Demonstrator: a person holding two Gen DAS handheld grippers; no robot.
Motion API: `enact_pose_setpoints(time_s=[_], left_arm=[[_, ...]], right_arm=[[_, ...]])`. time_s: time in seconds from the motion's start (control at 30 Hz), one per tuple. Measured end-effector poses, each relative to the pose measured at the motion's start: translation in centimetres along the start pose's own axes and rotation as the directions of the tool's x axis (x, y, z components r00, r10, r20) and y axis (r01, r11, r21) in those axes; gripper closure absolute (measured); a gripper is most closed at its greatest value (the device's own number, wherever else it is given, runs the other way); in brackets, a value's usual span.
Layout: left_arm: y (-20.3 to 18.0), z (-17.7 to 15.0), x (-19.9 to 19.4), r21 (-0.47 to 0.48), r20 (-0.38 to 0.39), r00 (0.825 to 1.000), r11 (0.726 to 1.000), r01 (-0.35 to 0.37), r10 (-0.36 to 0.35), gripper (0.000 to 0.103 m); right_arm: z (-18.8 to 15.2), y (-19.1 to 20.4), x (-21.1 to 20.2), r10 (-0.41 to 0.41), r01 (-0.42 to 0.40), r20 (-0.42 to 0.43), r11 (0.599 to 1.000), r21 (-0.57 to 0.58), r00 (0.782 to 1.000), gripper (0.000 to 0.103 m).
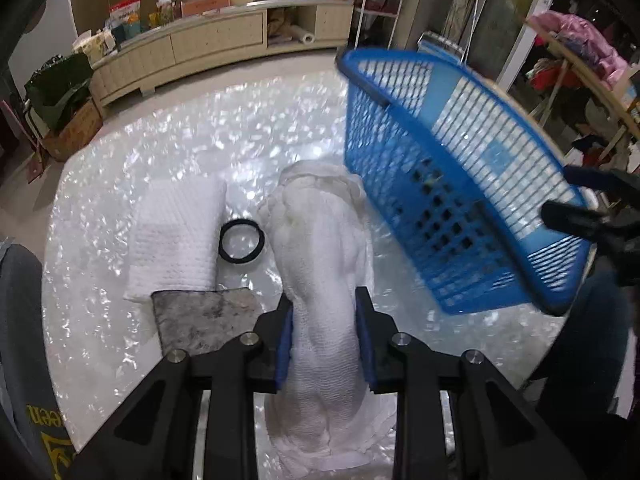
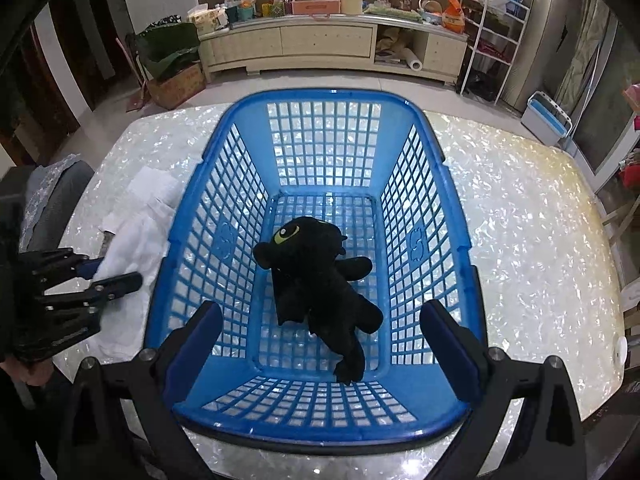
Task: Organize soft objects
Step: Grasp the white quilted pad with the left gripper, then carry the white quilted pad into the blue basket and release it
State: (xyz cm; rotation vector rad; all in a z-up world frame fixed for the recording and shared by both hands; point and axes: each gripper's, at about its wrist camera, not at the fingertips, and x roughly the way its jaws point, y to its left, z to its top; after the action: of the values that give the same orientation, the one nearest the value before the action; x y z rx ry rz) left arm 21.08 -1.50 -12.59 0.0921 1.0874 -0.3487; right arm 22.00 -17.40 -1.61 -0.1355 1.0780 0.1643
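My left gripper is shut on a bunched white cloth that lies on the table; it also shows from the right wrist view. A blue plastic basket stands just right of the cloth. In the right wrist view the basket holds a black plush toy. My right gripper is open, its fingers over the basket's near end, touching nothing. A folded white waffle towel and a black hair tie lie left of the cloth.
A grey stained square cloth lies by my left fingers. The shiny white table extends right of the basket. A cream cabinet with clutter stands beyond the table. A chair with grey fabric is at the left.
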Motion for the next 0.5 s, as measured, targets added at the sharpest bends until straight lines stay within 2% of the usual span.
enact_pose_setpoints(time_s=[0.3,0.5], left_arm=[[-2.2,0.3,-6.2,0.003,0.083,0.996,1.000,0.023,-0.023,0.077],[-3.9,1.2,-7.6,0.011,0.106,0.994,1.000,0.022,-0.023,0.077]], right_arm=[[-1.0,-0.6,-2.6,-0.018,0.017,0.049,1.000,0.015,0.999,0.004],[-1.8,-1.7,-3.4,-0.028,0.026,0.064,0.999,0.038,0.998,0.003]])
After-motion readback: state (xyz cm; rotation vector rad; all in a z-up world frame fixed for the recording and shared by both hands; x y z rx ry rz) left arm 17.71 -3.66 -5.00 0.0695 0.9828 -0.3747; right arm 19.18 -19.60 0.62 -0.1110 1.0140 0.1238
